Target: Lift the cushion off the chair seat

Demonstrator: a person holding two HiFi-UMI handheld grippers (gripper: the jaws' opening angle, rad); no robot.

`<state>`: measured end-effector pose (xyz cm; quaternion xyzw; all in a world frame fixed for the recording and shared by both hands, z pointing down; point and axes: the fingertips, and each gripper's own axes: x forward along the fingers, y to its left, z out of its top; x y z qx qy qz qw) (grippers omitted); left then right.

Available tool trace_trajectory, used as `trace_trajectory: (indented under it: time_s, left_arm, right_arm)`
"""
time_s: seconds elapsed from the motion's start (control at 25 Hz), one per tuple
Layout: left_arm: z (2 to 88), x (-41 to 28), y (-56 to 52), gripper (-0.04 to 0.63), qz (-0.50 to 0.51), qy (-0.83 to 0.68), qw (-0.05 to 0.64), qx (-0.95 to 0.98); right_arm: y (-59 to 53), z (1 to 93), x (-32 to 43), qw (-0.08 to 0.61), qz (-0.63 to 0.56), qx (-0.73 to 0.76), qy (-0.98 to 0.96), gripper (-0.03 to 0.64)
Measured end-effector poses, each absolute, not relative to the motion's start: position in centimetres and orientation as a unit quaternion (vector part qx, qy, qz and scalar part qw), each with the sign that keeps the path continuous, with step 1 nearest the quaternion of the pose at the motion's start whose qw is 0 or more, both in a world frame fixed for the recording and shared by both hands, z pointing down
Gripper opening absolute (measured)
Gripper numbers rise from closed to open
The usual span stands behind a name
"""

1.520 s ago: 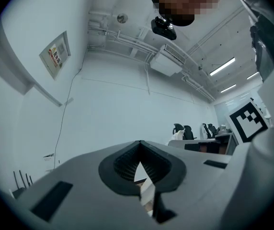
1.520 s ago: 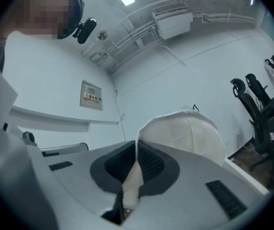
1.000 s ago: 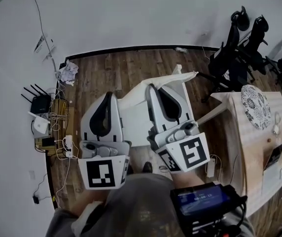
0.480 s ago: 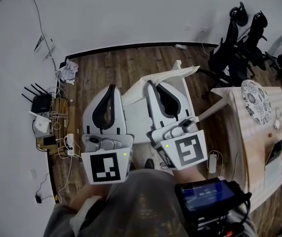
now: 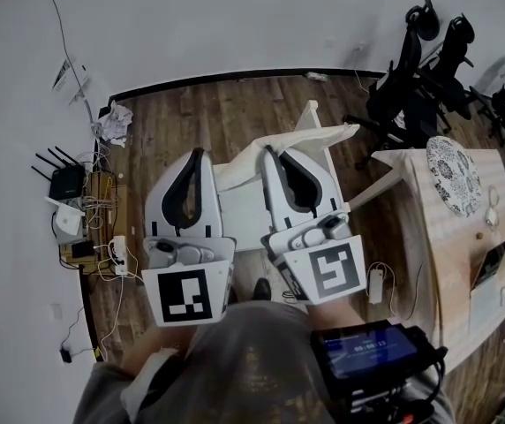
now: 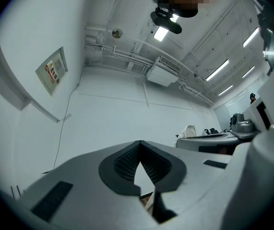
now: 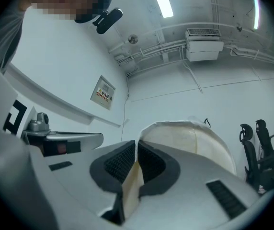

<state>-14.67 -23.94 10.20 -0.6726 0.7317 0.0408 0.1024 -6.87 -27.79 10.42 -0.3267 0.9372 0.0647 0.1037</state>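
A white cushion (image 5: 323, 138) hangs in the air over the white chair (image 5: 245, 223), lifted off the seat. My right gripper (image 5: 270, 154) is shut on its near edge. In the right gripper view the cream fabric (image 7: 194, 140) runs between the dark pads (image 7: 120, 162) and bulges beyond my right gripper (image 7: 136, 150). My left gripper (image 5: 201, 154) hovers level beside the cushion's left end. Its tips meet in the left gripper view (image 6: 140, 145), and I see no fabric between them there.
A wooden table (image 5: 447, 237) with a patterned plate (image 5: 454, 175) stands at the right. Black office chairs (image 5: 425, 69) are at the far right. Routers and cables (image 5: 71, 206) lie along the left wall, with a crumpled bundle (image 5: 116, 122) on the wooden floor.
The right gripper has rolled slightly with the cushion held in it. Both grippers have stayed in nearly the same place above the chair.
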Motion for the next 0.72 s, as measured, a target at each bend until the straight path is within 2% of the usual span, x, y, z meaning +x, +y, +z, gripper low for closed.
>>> trace_trajectory:
  time_s: [0.72]
  left_arm:
    - [10.5,-13.0,-24.2,0.006,0.039,0.727,0.103,-0.678]
  right_arm:
    - [-27.6,10.5,-5.8,0.113,0.056,-0.320,0.939,0.026]
